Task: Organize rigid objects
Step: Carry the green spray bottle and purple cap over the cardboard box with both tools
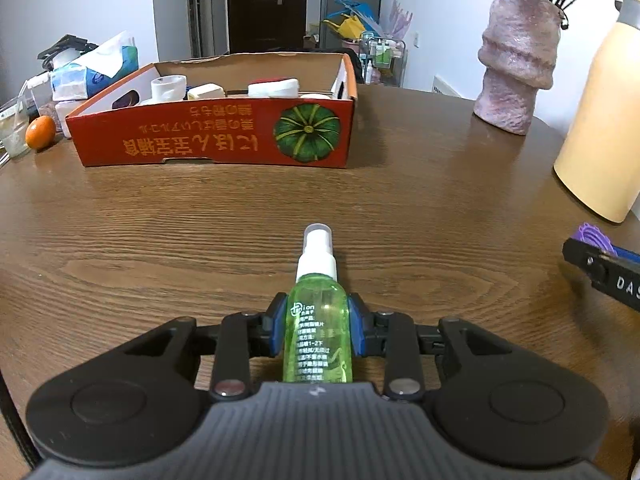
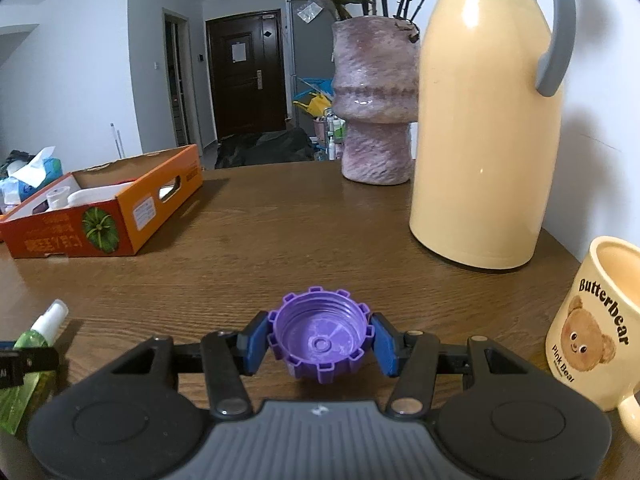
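My left gripper [image 1: 318,330] is shut on a green spray bottle [image 1: 318,320] with a white nozzle pointing forward, held low over the wooden table [image 1: 200,232]. My right gripper [image 2: 320,340] is shut on a purple ribbed cap [image 2: 320,334], open side up, just above the table. The bottle also shows at the left edge of the right wrist view [image 2: 36,344], and the cap at the right edge of the left wrist view [image 1: 592,238]. An orange cardboard box [image 1: 216,136] with a pumpkin print stands far ahead, holding several white items; it also shows in the right wrist view [image 2: 108,216].
A pink textured vase [image 2: 374,100] with flowers and a tall yellow thermos jug [image 2: 484,120] stand at the back right. A yellow bear mug [image 2: 600,328] is at the right. A tissue pack [image 1: 96,68], an orange [image 1: 40,132] and a plastic cup [image 1: 14,128] sit left of the box.
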